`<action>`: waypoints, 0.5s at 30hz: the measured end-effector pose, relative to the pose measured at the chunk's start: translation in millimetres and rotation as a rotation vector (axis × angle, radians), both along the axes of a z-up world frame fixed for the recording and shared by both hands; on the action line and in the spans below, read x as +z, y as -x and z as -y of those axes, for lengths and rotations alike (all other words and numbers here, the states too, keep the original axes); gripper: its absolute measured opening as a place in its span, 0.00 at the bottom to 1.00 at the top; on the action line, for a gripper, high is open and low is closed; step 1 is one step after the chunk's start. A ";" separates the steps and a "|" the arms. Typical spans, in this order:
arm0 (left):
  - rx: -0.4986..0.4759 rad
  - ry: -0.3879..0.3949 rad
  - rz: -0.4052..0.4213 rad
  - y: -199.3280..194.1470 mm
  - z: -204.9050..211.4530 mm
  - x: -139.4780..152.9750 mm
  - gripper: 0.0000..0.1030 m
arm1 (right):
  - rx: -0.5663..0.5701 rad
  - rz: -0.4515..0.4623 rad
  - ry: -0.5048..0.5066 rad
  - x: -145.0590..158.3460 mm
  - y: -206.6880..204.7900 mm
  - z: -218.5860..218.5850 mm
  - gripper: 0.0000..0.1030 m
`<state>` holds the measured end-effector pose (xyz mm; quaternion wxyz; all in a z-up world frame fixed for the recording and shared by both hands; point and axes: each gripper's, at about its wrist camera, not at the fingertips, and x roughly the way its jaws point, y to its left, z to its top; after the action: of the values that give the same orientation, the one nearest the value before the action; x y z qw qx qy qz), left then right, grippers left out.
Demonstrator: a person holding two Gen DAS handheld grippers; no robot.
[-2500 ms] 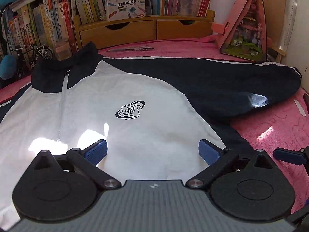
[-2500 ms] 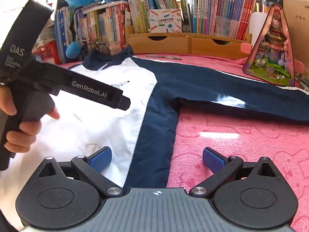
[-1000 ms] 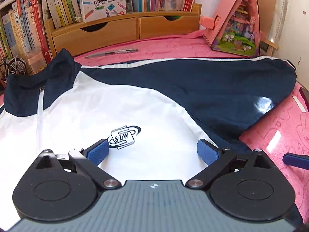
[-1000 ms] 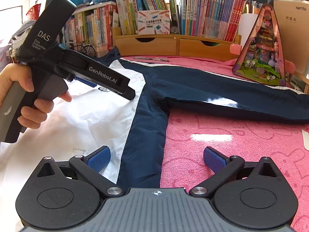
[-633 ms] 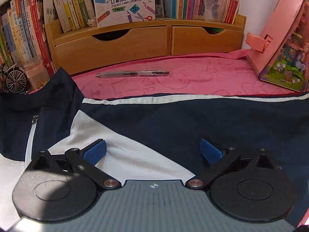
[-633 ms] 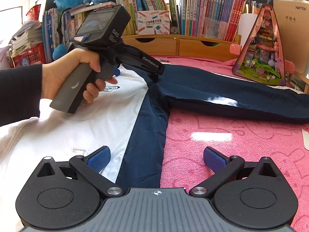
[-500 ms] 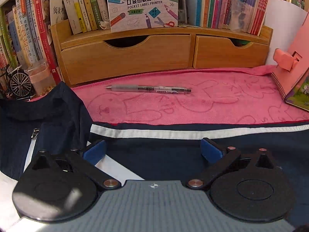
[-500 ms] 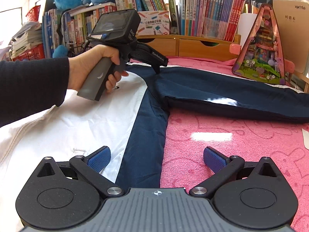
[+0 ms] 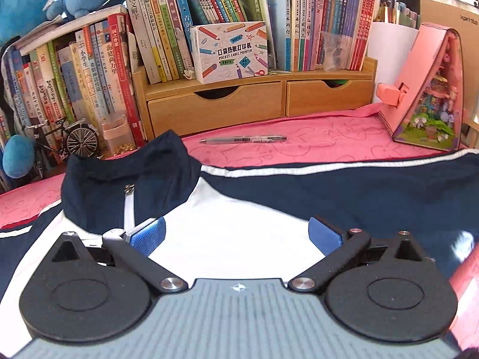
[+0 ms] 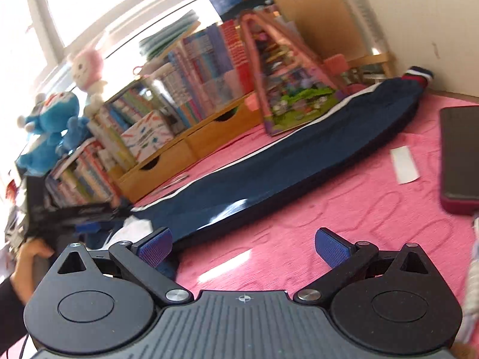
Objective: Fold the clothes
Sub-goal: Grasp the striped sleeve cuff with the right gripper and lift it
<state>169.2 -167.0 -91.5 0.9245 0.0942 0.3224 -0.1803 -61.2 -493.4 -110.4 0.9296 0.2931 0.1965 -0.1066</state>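
A white and navy zip jacket [image 9: 239, 227] lies flat, front up, on the pink cloth [image 9: 329, 149]. Its navy collar [image 9: 125, 179] is at the left and its sleeve [image 9: 374, 191] runs off to the right. My left gripper [image 9: 236, 234] hovers open over the white chest just below the collar, with nothing between its fingers. In the right wrist view the same sleeve [image 10: 284, 176] stretches to a striped cuff [image 10: 417, 77] by the wall. My right gripper [image 10: 242, 246] is open above the pink cloth [image 10: 329, 209] beside the sleeve, tilted. The left gripper [image 10: 74, 212] and a hand [image 10: 30, 254] show at the far left.
A pen [image 9: 242, 140] lies behind the jacket before a wooden drawer shelf [image 9: 254, 104] full of books. A pink triangular model house [image 9: 428, 89] stands at the right. A dark phone in a red case [image 10: 461, 155] and a white slip [image 10: 404, 164] lie on the cloth.
My left gripper pulled back from the sleeve's shoulder toward the collar and white chest. My right gripper swung right and tilted, now facing the sleeve's cuff and the phone.
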 end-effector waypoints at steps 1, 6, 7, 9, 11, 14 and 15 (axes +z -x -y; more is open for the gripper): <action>0.007 0.000 -0.011 7.7 -9.8 0.4 1.00 | -0.075 -0.012 -0.009 2.2 -2.1 22.2 1.00; 0.083 0.024 -0.072 38.0 -61.2 -1.5 1.00 | -0.287 0.016 -0.050 15.6 -13.9 114.3 1.00; 0.102 0.028 -0.079 42.7 -70.9 -3.1 1.00 | -0.325 -0.018 -0.051 16.3 -21.5 130.2 1.00; 0.144 0.018 -0.060 53.5 -89.1 -5.5 1.00 | -0.407 -0.086 -0.058 10.9 -37.4 157.5 1.00; 0.165 0.003 -0.052 61.3 -104.0 -6.4 1.00 | -0.455 -0.131 -0.081 4.6 -53.3 178.3 1.00; 0.184 -0.017 -0.051 69.0 -123.3 -6.7 1.00 | -0.456 -0.171 -0.054 3.1 -75.7 189.6 1.00; 0.192 -0.021 -0.047 70.5 -128.6 -6.8 1.00 | -0.462 -0.195 -0.023 4.2 -84.4 189.8 1.00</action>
<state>98.7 -38.4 -98.4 0.9286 0.0684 0.3537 -0.0895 23.1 -683.1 -106.2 0.8539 0.3290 0.2140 -0.3419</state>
